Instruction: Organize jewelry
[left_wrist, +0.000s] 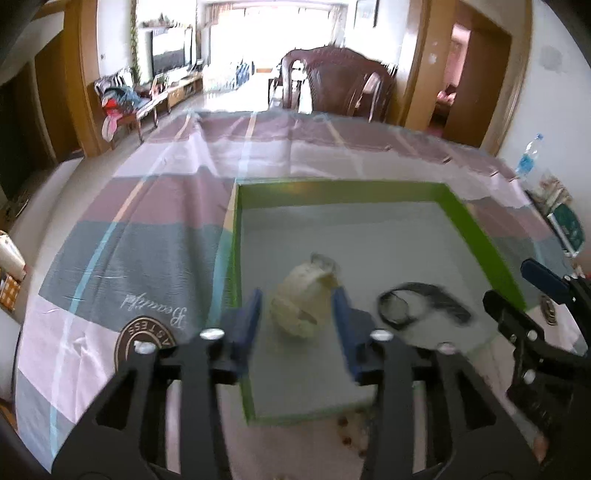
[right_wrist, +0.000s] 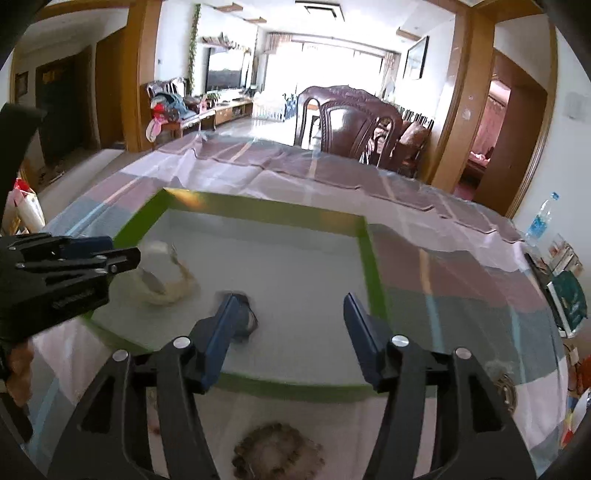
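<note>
— Green-walled tray (left_wrist: 476, 225) with a grey floor sits on my striped tablecloth (left_wrist: 155, 229); what's inside it?

— Two watches. My left gripper (left_wrist: 297, 317) has its blue fingers spread, and the cream-strapped watch (left_wrist: 303, 299) lies on the tray floor right between them, near the tray's left wall. The pads stand apart from it on both sides, nothing pinched.

— And the dark one?

— The black watch (left_wrist: 417, 304) lies just beside the cream one, toward the tray's near edge. From my right gripper (right_wrist: 291, 332), also spread wide and holding nothing, that black watch (right_wrist: 245, 317) is half hidden behind my left fingertip (right_wrist: 221, 332); whether it touches the pad I cannot tell. The gap between my fingers shows only bare tray floor.

— Anything outside the tray?

— A beaded bracelet (right_wrist: 275, 452) lies on the cloth below the tray's near edge, between my right gripper's arms. Another round piece (right_wrist: 504, 387) lies on the cloth off the tray's near right corner, too blurred to name.
</note>
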